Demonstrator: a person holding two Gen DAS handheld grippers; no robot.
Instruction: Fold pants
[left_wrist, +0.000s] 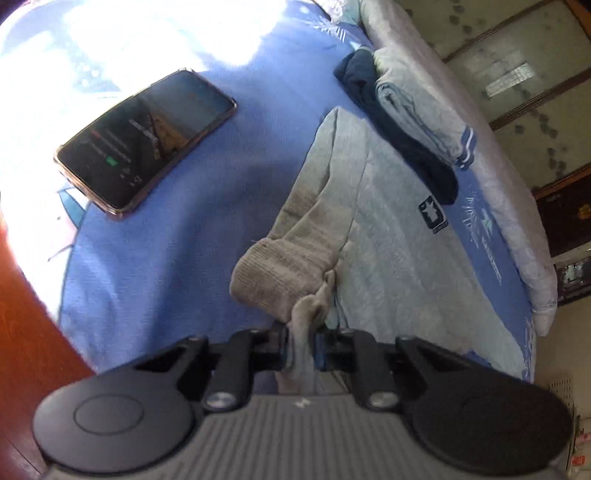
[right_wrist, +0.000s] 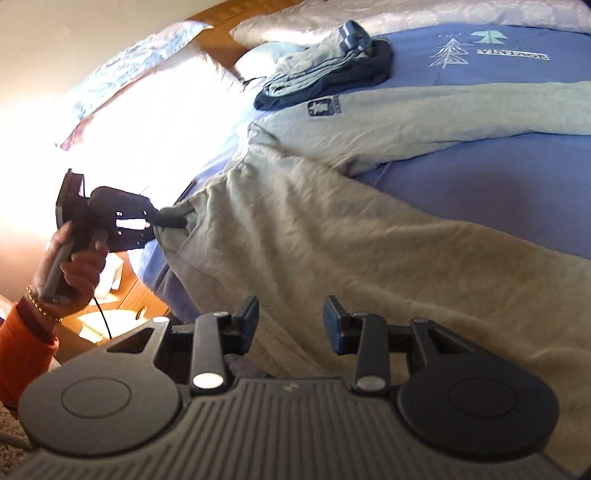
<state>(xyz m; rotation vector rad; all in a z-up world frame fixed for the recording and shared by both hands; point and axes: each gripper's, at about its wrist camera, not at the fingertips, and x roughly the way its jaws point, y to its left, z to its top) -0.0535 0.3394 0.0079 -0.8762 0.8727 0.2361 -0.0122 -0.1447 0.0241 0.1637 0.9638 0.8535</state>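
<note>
- Left hand-held gripper (left_wrist: 301, 345) – jaws pinched on a bunched edge of the grey pants (left_wrist: 373, 236).
- Right hand-held gripper (right_wrist: 290, 321) – jaws apart, gripping nothing, above the pants spread across the blue bed (right_wrist: 517, 70).

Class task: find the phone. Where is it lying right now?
In the left wrist view, the phone lies screen-up on the blue bedsheet, upper left, beside the grey pants, apart from them.

Left gripper (left_wrist: 301, 341) angled downward, jaws pinched tight on grey pants (left_wrist: 369, 236) fabric, left hand (right_wrist: 72, 266) wrapped around its handle, orange sleeve (right_wrist: 22, 354), right gripper (right_wrist: 290, 321) jaws parted, empty
</note>
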